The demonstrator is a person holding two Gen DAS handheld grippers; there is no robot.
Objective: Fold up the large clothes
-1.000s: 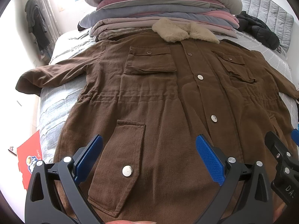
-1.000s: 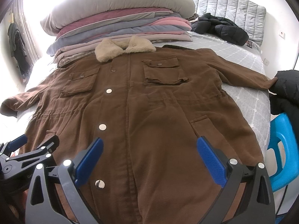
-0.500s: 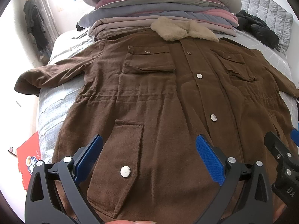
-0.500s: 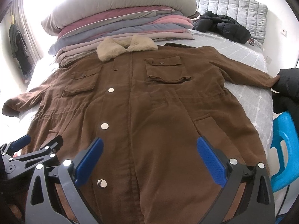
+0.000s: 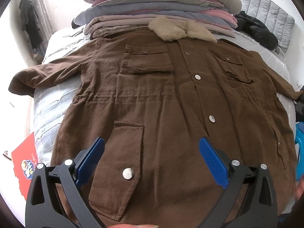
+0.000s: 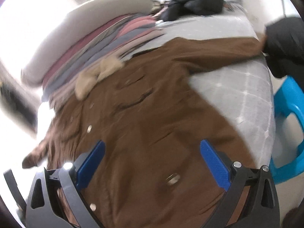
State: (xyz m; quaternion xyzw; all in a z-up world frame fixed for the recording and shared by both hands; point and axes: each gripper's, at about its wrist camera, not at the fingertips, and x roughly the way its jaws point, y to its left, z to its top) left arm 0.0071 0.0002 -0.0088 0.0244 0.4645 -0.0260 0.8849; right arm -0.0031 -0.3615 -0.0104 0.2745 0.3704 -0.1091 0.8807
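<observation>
Grey quilted bed [image 5: 47, 104] under flat brown coat [image 5: 161, 104], folded bedding [image 5: 152, 5] behind

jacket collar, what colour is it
Beige, fleecy collar on the brown jacket; clearest in the left wrist view.

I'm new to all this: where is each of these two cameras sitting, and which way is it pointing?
Left wrist view: rides on the left claw, looking level up the brown coat towards the folded pile; its open blue pads show.
Right wrist view: rides on the right claw, tilted and blurred, facing the coat's sleeve and blue stool; open pads show.
Both share the coat, pile and bed.
</observation>
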